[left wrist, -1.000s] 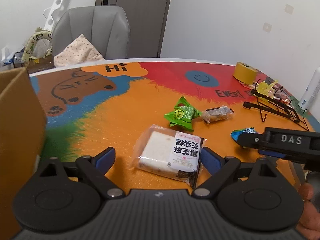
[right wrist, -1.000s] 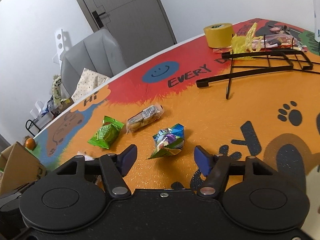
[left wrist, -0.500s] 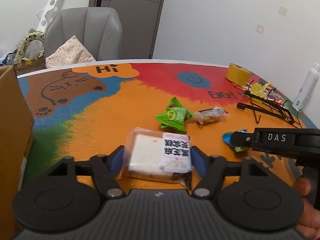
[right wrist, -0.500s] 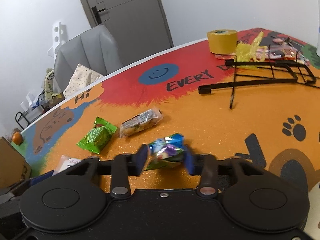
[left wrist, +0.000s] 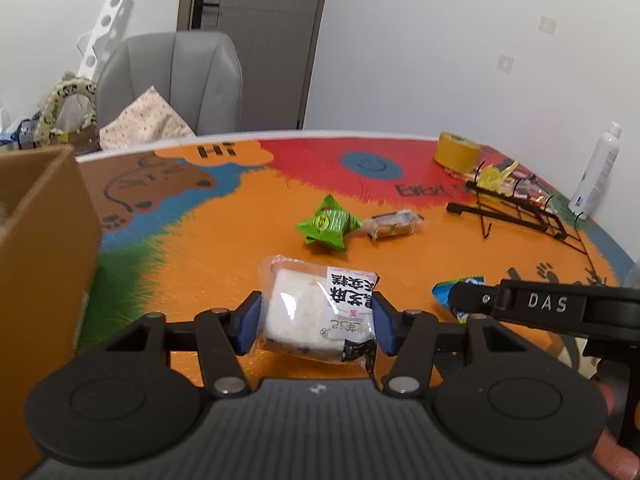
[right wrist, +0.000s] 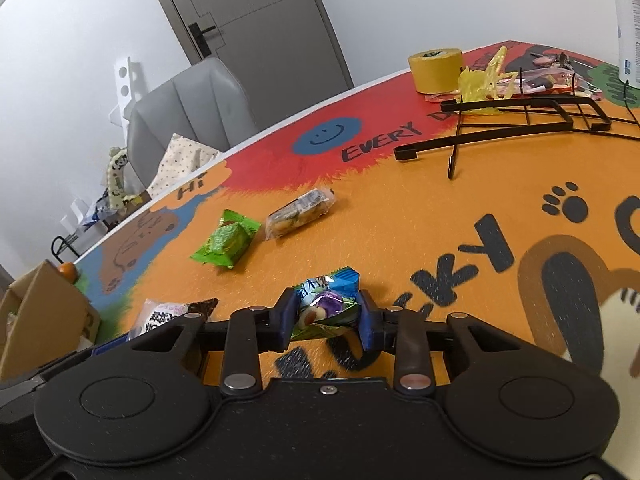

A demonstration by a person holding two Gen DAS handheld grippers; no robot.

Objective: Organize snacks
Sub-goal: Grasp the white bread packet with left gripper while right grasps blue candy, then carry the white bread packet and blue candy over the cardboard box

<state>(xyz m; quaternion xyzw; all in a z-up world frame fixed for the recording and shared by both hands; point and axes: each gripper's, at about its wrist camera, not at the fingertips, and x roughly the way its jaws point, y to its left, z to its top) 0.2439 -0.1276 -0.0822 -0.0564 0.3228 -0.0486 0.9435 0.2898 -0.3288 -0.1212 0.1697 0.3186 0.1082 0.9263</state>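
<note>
Orange, red and blue paint covers the round table, with a grey chair and door behind it. A box stands at the left edge; tape and a wire rack sit far right. The left gripper has just been closing and squeezes the cake pack. The right gripper pinches the blue snack. A green snack and clear snack lie on open table between.

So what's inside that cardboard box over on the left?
Hard to say. The cardboard box shows mostly its outer wall and open top edge. In the right wrist view something pale and indistinct peeks over its rim; the walls hide the rest of the inside.
</note>
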